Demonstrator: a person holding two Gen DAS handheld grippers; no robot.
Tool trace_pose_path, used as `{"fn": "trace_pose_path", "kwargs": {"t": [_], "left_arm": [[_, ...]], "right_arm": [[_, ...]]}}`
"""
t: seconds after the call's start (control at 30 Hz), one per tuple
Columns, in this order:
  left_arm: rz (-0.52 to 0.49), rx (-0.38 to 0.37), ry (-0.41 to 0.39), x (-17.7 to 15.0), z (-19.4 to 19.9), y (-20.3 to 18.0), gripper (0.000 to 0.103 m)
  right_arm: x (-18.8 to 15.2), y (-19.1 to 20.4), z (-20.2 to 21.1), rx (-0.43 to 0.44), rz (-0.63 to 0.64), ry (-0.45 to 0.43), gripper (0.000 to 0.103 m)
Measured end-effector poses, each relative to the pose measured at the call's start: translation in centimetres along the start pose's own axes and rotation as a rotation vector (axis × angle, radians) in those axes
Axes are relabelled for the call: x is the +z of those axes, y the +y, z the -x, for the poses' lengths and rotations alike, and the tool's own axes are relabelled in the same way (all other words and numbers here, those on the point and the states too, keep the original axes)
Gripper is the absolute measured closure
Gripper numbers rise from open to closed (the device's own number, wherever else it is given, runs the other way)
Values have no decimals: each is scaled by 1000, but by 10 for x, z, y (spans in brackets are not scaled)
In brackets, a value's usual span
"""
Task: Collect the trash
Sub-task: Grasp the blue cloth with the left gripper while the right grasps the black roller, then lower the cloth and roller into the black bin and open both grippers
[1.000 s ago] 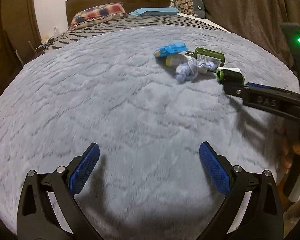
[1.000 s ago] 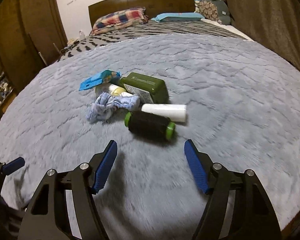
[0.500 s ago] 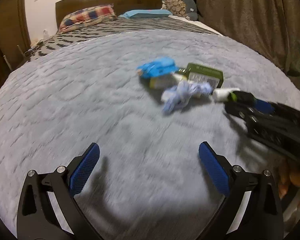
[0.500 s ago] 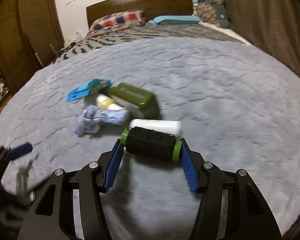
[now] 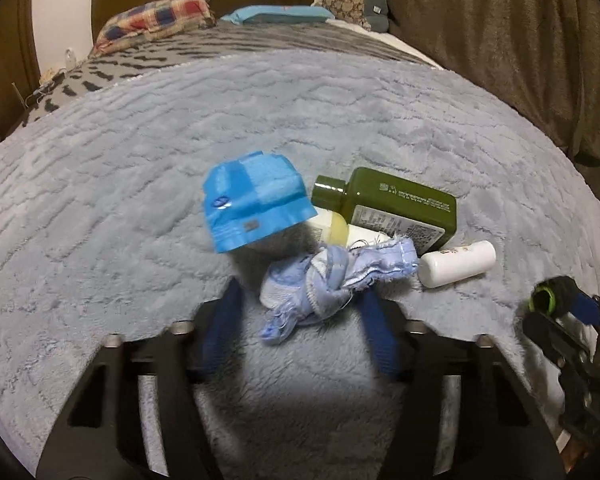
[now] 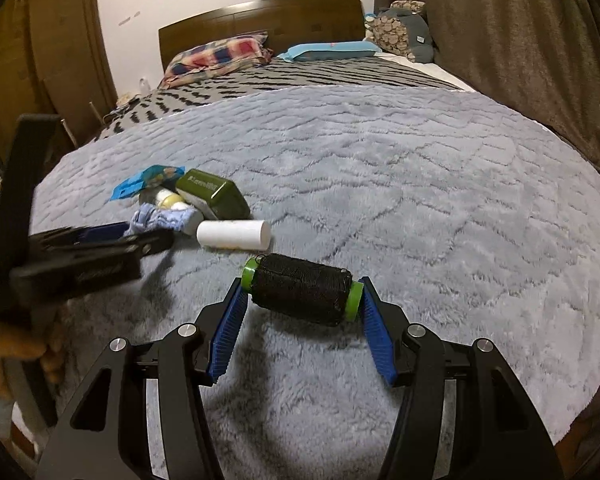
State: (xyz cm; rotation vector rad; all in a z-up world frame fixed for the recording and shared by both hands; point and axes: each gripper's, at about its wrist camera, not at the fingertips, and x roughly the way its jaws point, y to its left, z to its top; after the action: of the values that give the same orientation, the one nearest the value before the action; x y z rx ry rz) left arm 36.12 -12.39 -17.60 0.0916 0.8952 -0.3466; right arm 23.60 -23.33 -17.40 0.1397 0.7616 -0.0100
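Your right gripper (image 6: 302, 298) has its fingers clamped on the two green ends of the black thread spool (image 6: 300, 294), which sits just above the grey blanket (image 6: 440, 208), so one piece of trash is in hand. No bin or bag shows in either view, so nothing looks deposited yet.

Left on the bed in a tight cluster are the crumpled blue cloth (image 5: 332, 276), blue wrapper (image 5: 256, 204), green bottle (image 5: 400, 208), white tube (image 5: 458, 263) and a small yellow-capped bottle (image 5: 336, 230).

Your left gripper (image 5: 300, 316) has its fingers at medium width on either side of the cloth, not yet pinching it as far as I can tell.

A second ago both pairs of fingers were wide and empty, the spool lay beside the white tube, and the left gripper was well short of the pile.
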Motion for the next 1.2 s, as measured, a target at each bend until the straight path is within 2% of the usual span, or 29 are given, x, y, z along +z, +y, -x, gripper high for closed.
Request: {"fn": "trace_pose_path", "kwargs": {"t": [0.2, 0.63, 0.9, 1.2], "left_arm": [[-23, -10, -12, -14, 20, -5, 70], [-14, 50, -90, -95, 122, 1, 70], [9, 39, -150, -156, 186, -2, 70], [16, 40, -113, -222, 207, -9, 70]], "right_arm": [[-6, 3, 12, 13, 5, -6, 46], [-30, 30, 76, 69, 61, -51, 46], [-66, 51, 121, 137, 115, -59, 46], [-115, 66, 146, 192, 147, -13, 46]]}}
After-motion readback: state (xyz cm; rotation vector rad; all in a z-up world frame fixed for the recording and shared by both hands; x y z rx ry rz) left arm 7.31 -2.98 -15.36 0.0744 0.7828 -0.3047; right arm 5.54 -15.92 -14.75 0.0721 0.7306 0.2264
